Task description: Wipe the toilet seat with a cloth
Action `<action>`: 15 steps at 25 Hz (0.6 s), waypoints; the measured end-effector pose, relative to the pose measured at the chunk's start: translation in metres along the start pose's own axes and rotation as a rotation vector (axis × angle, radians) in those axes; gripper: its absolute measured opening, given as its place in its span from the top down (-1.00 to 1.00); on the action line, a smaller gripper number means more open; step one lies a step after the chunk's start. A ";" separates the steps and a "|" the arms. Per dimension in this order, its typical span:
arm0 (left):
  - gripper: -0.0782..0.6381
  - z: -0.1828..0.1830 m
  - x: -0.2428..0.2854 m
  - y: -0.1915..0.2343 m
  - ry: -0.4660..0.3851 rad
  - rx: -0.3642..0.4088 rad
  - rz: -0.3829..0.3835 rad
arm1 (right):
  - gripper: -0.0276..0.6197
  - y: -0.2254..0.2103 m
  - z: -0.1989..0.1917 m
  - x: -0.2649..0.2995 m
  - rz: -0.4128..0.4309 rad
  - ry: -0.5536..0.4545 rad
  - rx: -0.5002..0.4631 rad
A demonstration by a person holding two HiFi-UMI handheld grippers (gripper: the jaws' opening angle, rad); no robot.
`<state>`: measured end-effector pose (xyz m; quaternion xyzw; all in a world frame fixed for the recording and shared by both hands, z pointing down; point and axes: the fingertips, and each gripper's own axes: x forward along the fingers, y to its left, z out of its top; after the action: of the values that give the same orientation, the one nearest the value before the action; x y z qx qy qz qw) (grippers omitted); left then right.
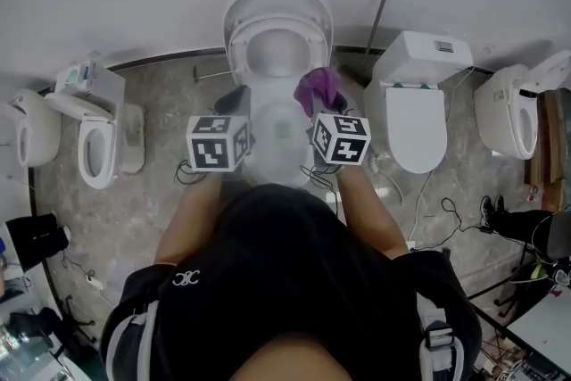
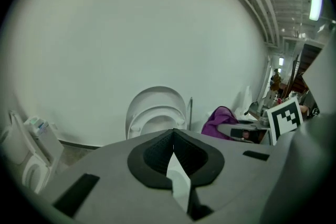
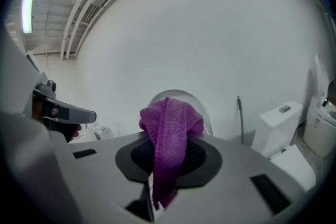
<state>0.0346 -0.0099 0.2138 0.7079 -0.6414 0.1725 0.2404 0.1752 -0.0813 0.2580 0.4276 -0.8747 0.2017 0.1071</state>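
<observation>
A white toilet stands before me with its lid (image 1: 278, 22) raised against the wall and its bowl (image 1: 281, 131) below, between my two grippers. My right gripper (image 1: 318, 101) is shut on a purple cloth (image 1: 318, 87), held over the bowl's right rim. In the right gripper view the cloth (image 3: 169, 134) bunches above the closed jaws (image 3: 167, 153) and hangs down through them. My left gripper (image 1: 234, 98) hovers at the bowl's left side, shut with nothing in it (image 2: 173, 136). The left gripper view shows the lid (image 2: 156, 107) ahead and the cloth (image 2: 218, 120) to the right.
More toilets line the wall: one at the left (image 1: 98, 138), one with a tank at the right (image 1: 417, 103), another at the far right (image 1: 513, 107). A thin rod (image 1: 379, 13) leans on the wall. Cables (image 1: 428, 201) lie on the stone floor.
</observation>
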 end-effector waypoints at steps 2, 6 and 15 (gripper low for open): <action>0.76 -0.006 0.003 0.003 0.018 -0.005 0.017 | 0.71 -0.005 -0.004 0.018 0.009 0.025 -0.013; 0.76 -0.003 0.003 0.014 0.015 -0.011 0.028 | 0.71 -0.005 -0.016 0.056 0.045 0.073 -0.056; 0.76 0.014 -0.003 0.067 -0.001 0.029 0.025 | 0.71 -0.049 -0.029 0.157 -0.082 0.177 -0.042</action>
<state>-0.0334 -0.0193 0.2090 0.7031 -0.6478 0.1846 0.2278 0.1185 -0.2059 0.3534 0.4412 -0.8475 0.2159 0.2012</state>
